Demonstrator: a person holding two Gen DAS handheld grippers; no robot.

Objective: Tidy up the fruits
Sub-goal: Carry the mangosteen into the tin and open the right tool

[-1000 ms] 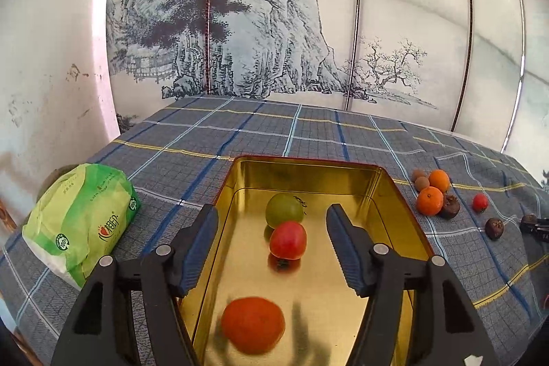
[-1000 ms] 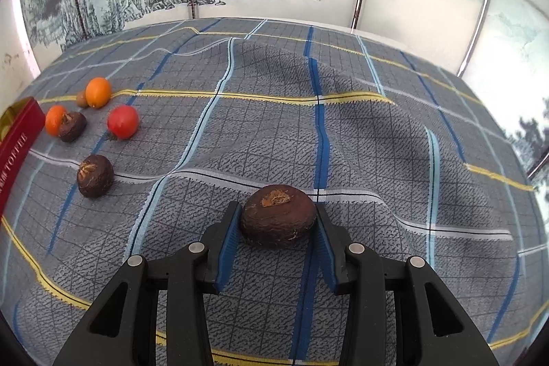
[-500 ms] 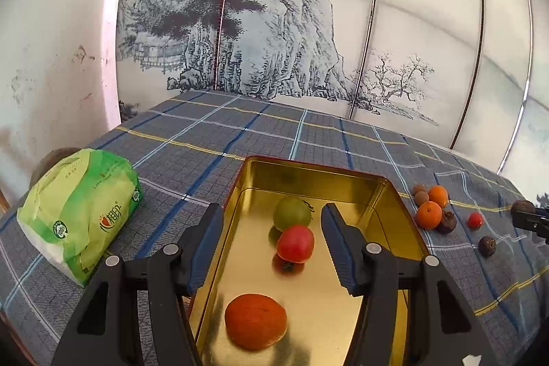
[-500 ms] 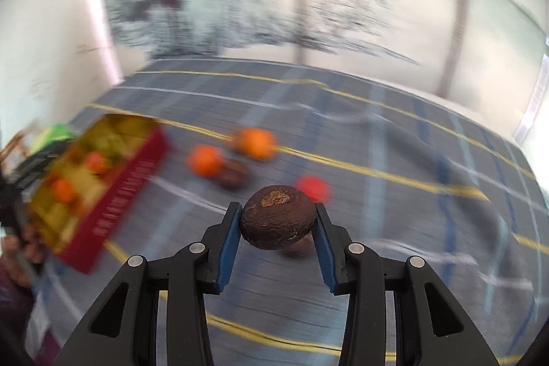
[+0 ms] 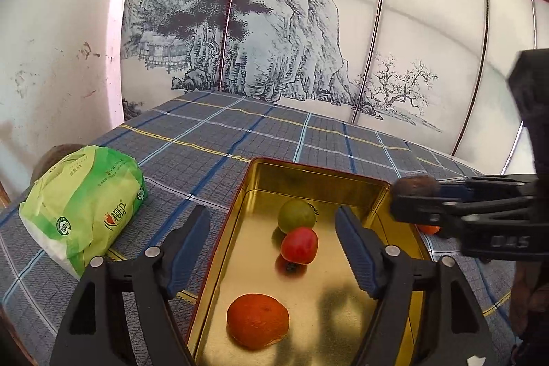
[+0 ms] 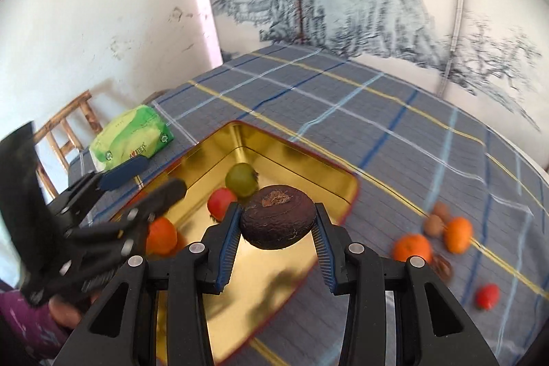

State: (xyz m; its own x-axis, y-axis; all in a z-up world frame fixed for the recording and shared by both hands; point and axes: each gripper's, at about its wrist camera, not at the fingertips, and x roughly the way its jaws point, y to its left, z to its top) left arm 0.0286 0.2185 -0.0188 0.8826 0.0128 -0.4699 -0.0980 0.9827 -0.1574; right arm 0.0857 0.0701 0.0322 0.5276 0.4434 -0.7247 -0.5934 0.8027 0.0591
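dark fruit (image 6: 278,222) gripped, long axis crosswise

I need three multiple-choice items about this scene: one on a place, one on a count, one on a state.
1. Where is the green packet?
A. in the tin
B. on the cloth, left of the tin
C. between the left fingers

2. How many fruits lie in the gold tin?
A. one
B. three
C. five

3. What is the state of the right gripper?
A. open and empty
B. shut on an orange
C. shut on the dark brown fruit

Key: 1 B, the packet lies on the plaid cloth beside the tin; 2 B, a green, a red and an orange fruit; 3 C, both fingers press its sides.
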